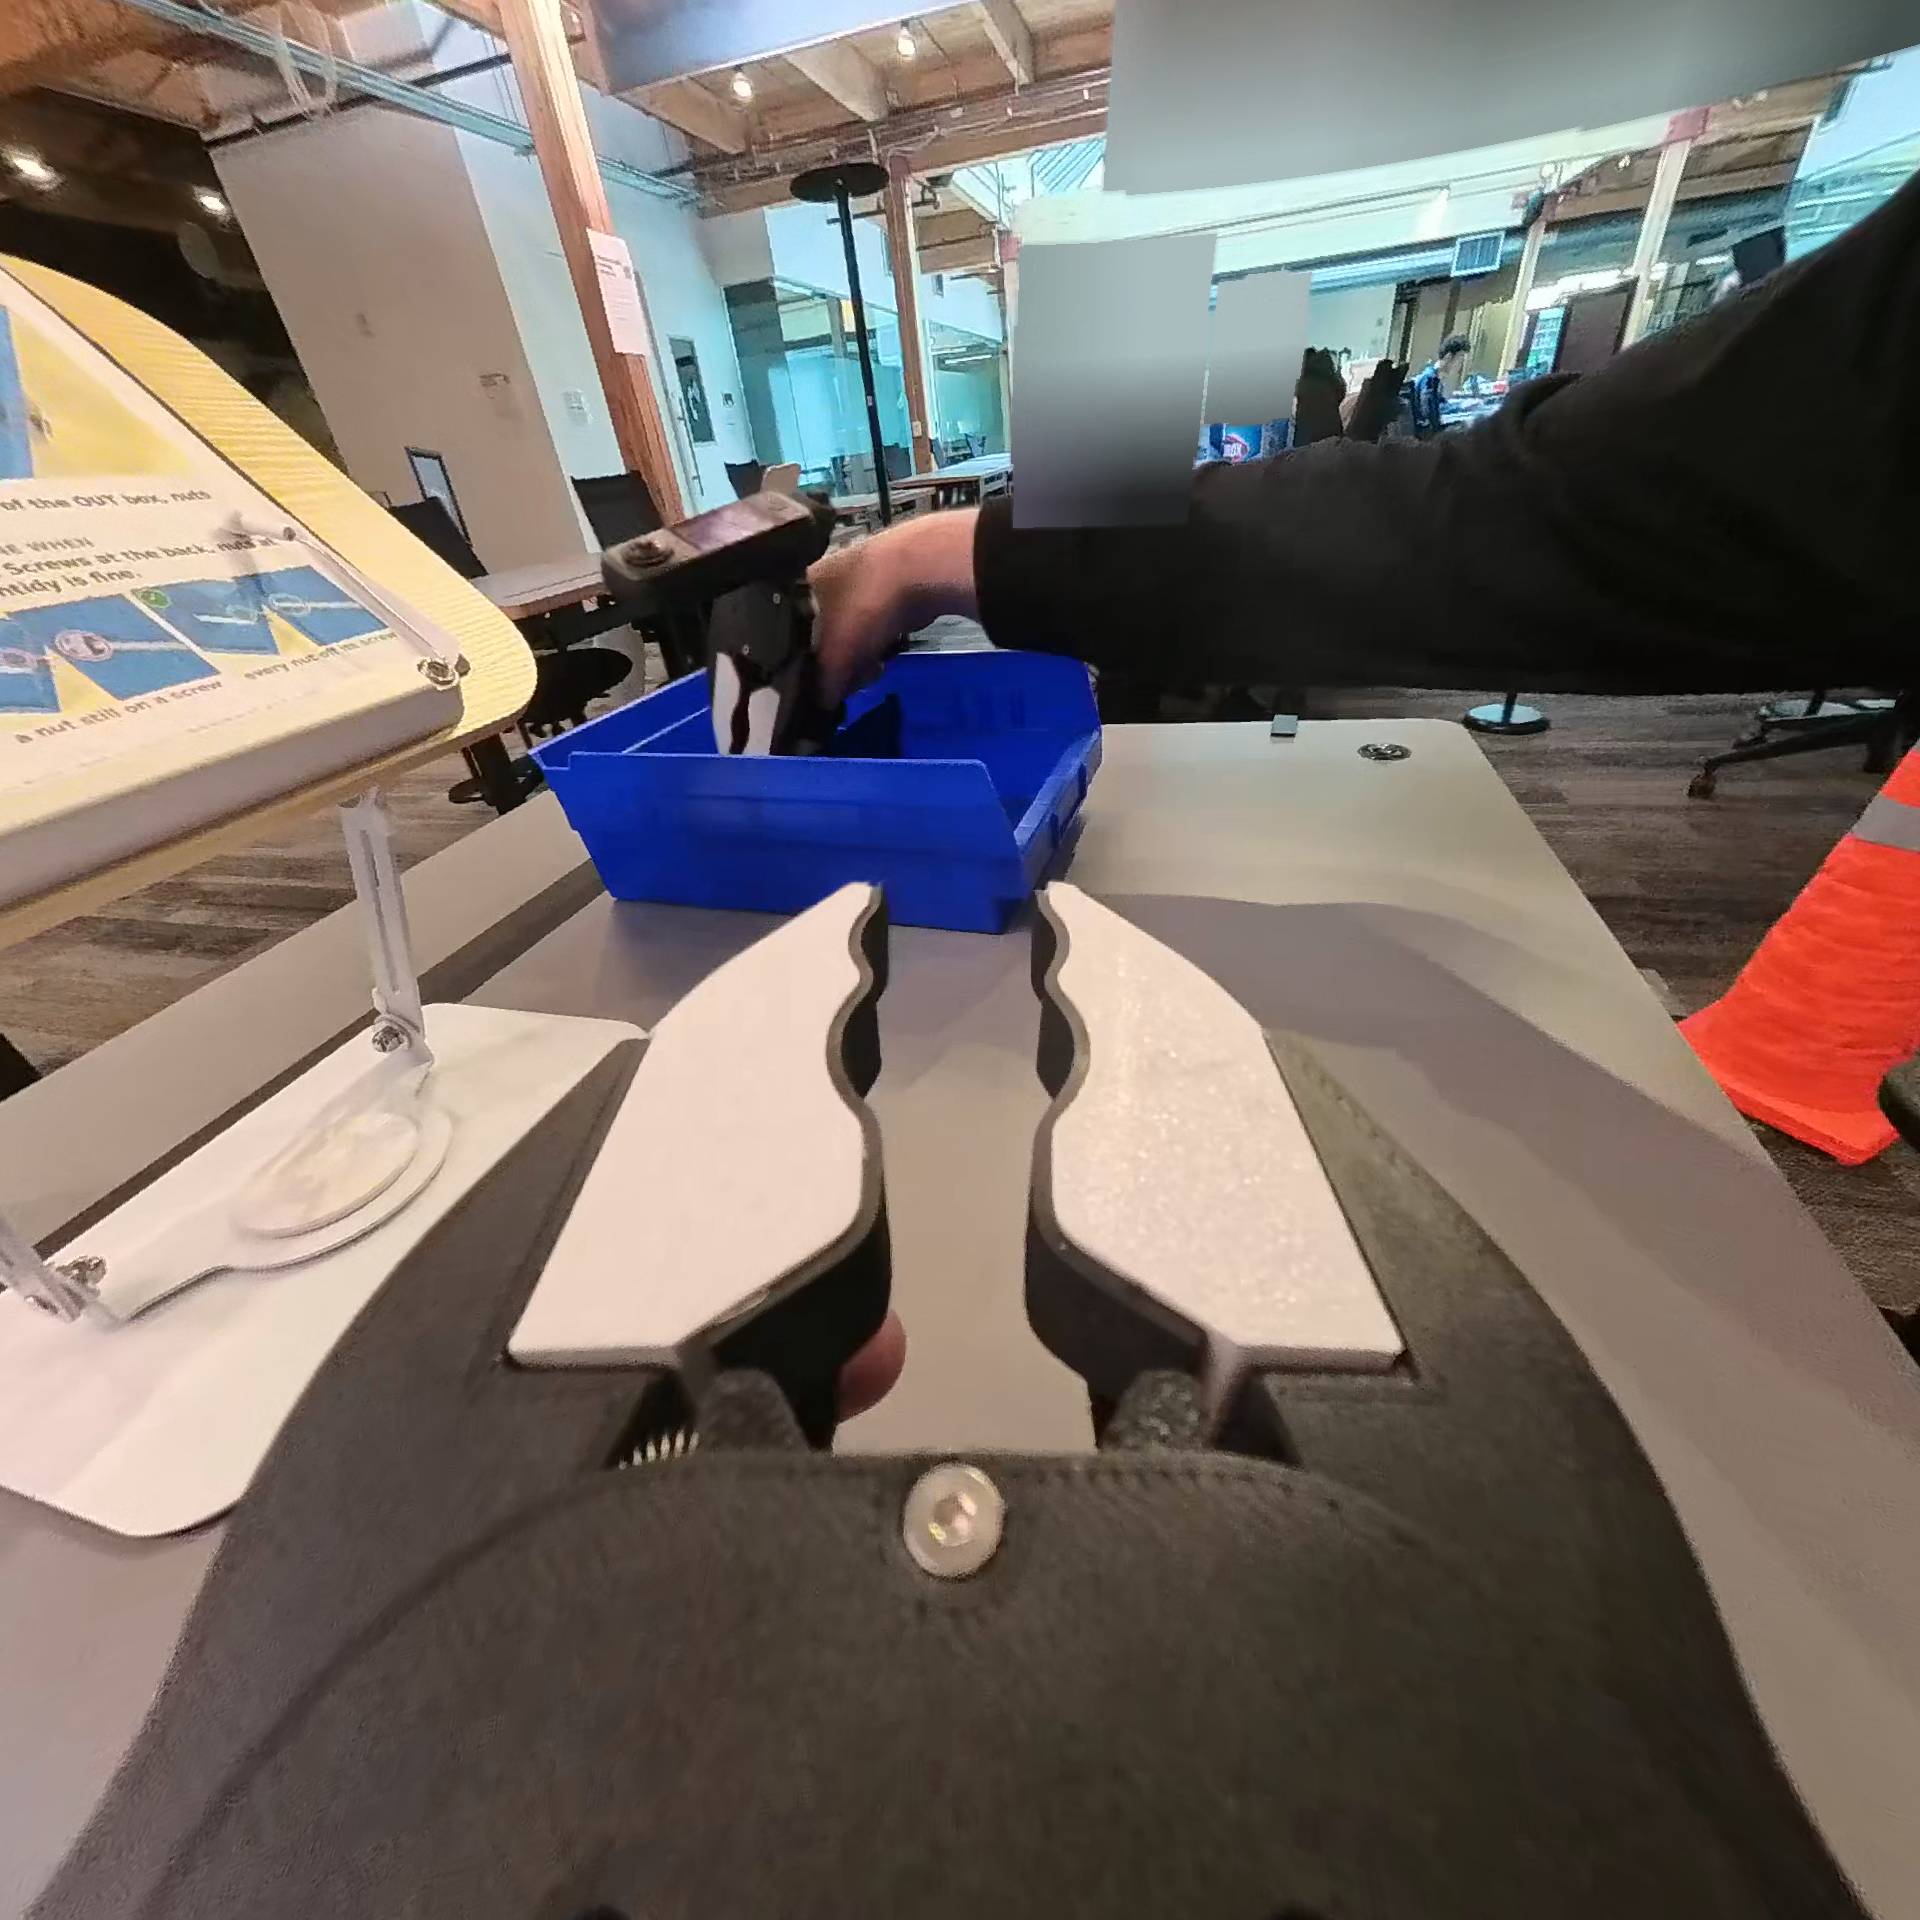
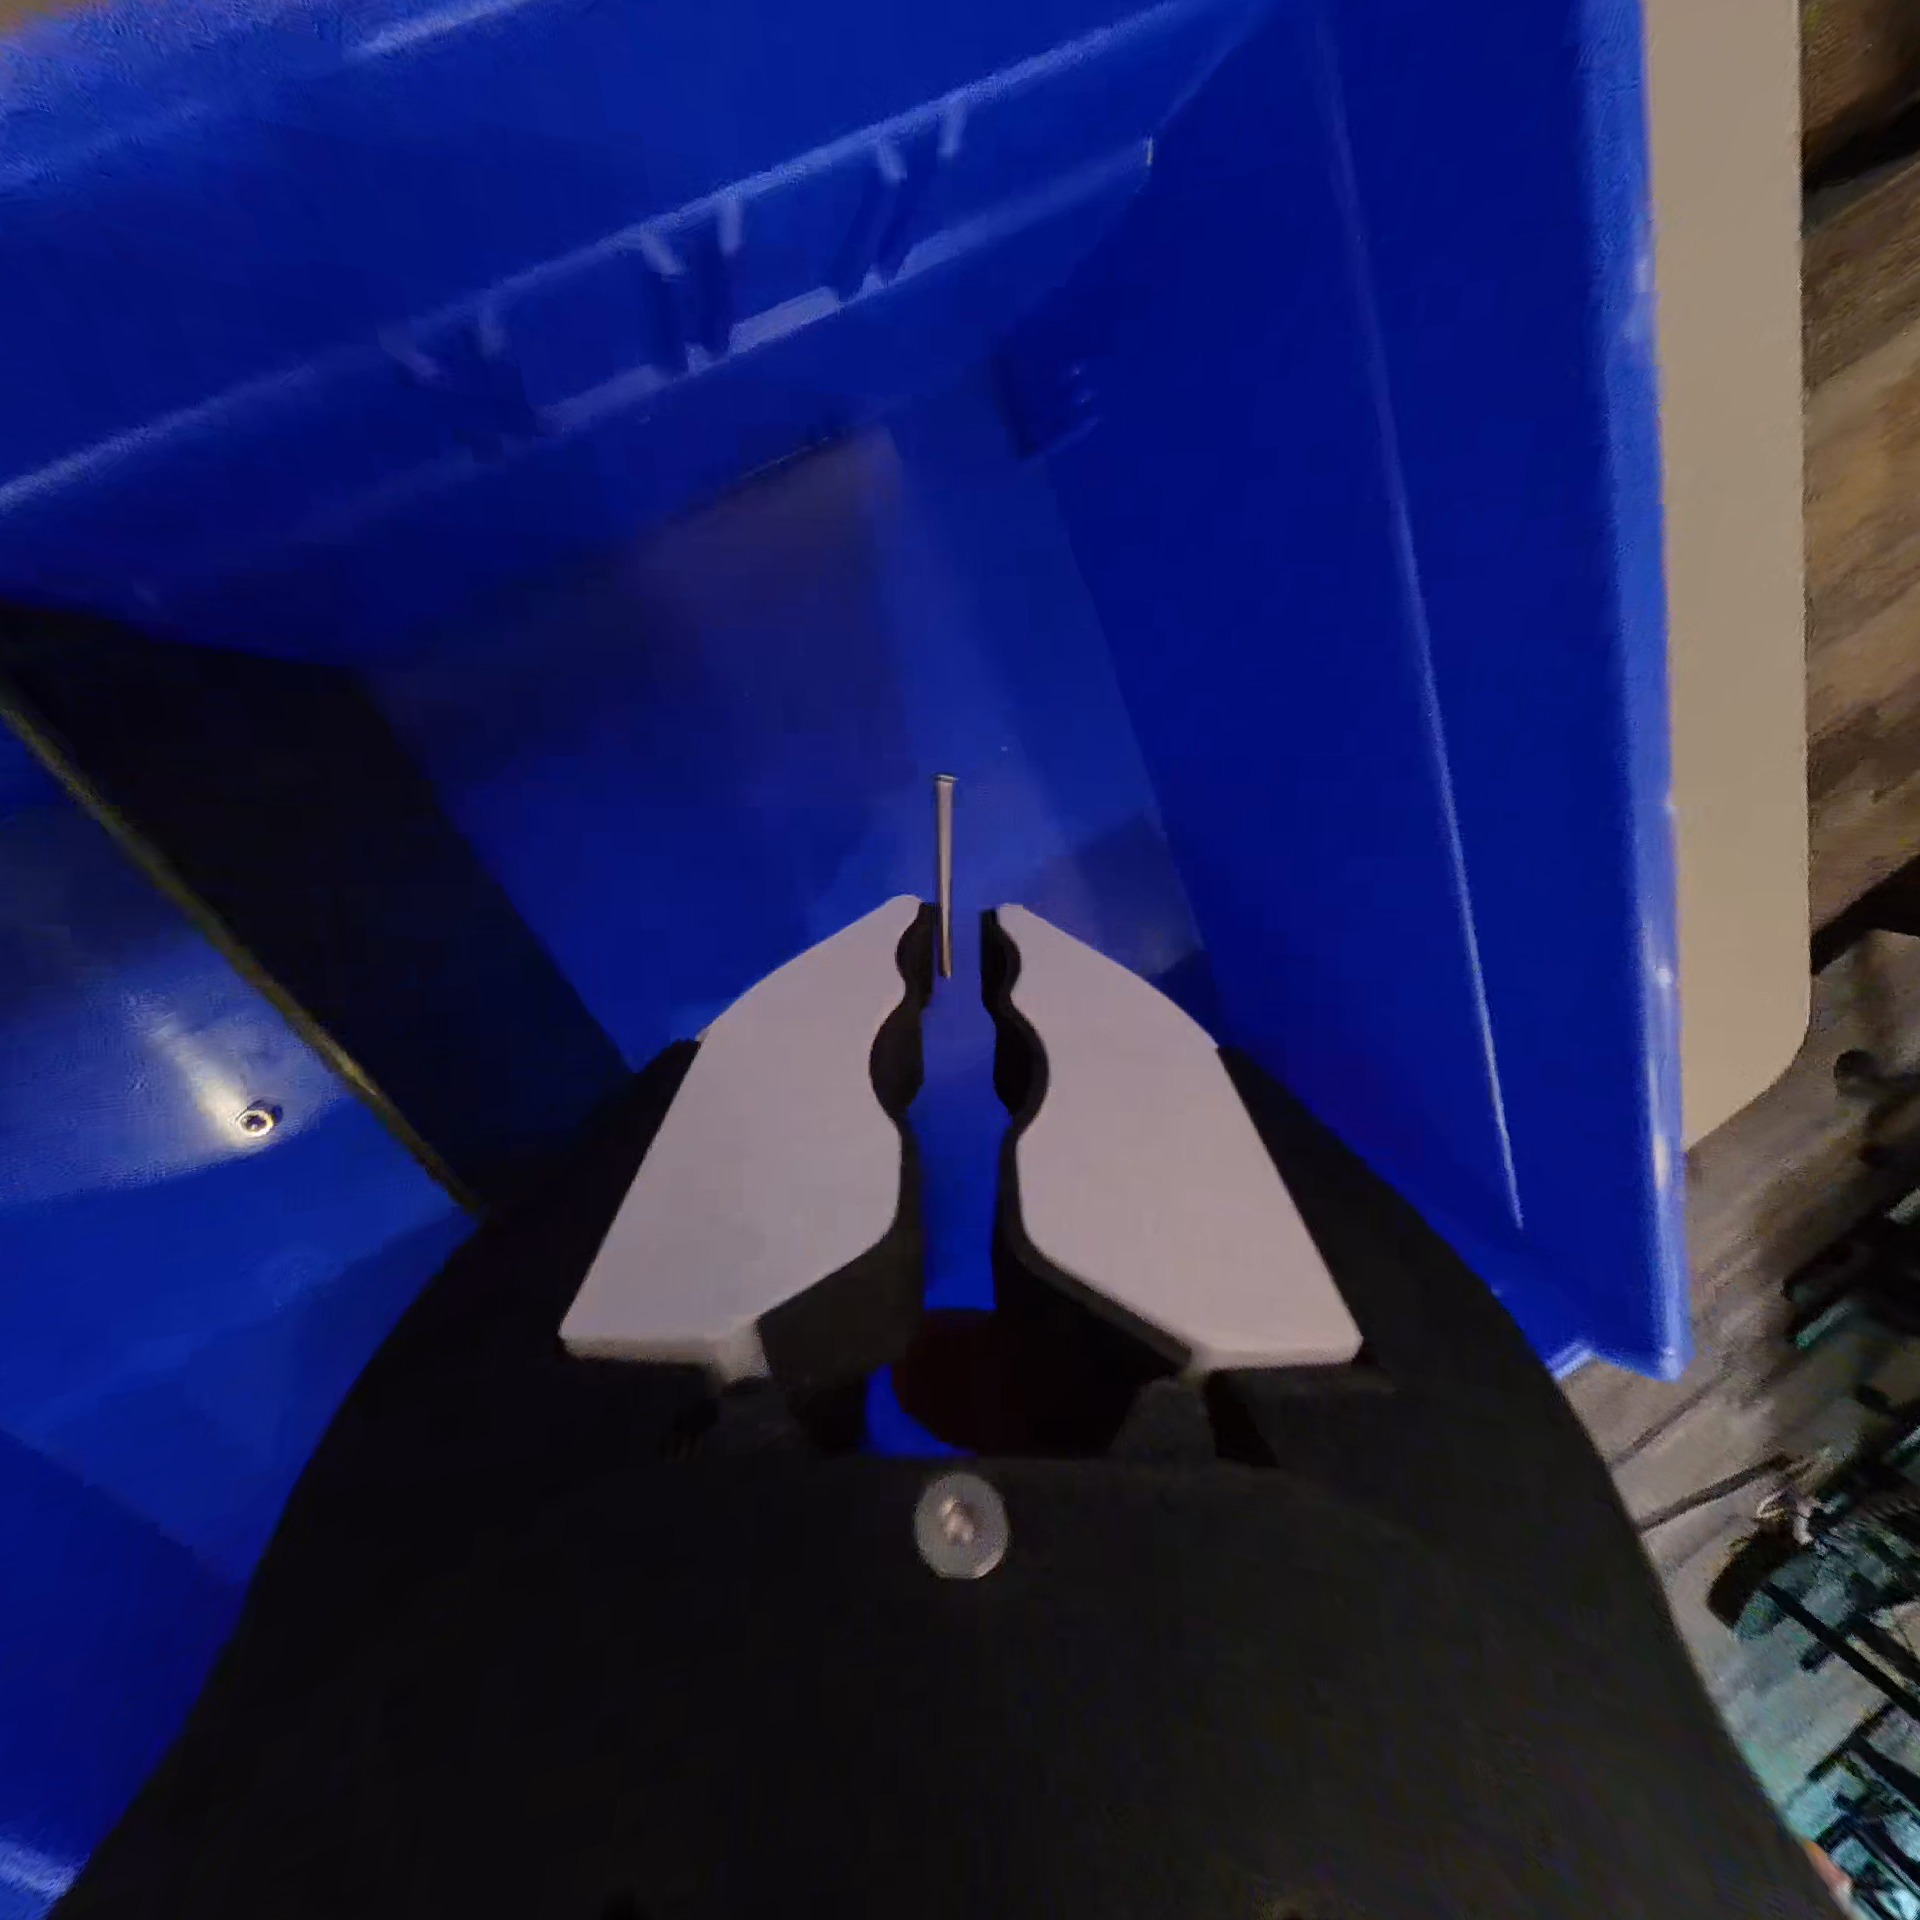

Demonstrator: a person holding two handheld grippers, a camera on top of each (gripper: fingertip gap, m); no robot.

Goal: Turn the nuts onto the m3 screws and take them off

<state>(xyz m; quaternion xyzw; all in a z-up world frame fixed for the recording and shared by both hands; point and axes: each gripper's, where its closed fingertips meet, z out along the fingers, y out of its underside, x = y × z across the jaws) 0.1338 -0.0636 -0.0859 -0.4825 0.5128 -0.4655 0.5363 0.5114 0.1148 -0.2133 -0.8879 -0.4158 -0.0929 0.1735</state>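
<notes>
Blue plastic fills my right wrist view: my right hand-held gripper (image 2: 958, 914) is down inside the blue bin (image 2: 1299, 623), its jaws parted by a narrow gap. A thin m3 screw (image 2: 943, 873) lies on the bin floor with its near end between the tips, close to the left finger – I see no pinch, so I count it released. The screw's long axis runs straight away from the camera, head at the far end. A single nut (image 2: 252, 1120) sits in the neighbouring compartment to the left, past a dark divider (image 2: 239, 935).

My left hand-held gripper (image 1: 958, 914) hovers over the grey tabletop (image 1: 1351, 935), jaws wider apart and empty. Only this view shows the whole bin (image 1: 831, 821) from outside, the right hand-held gripper (image 1: 753, 712) dipping into it – plus an instruction board (image 1: 208, 582) on a stand and an orange cone (image 1: 1829, 987)
</notes>
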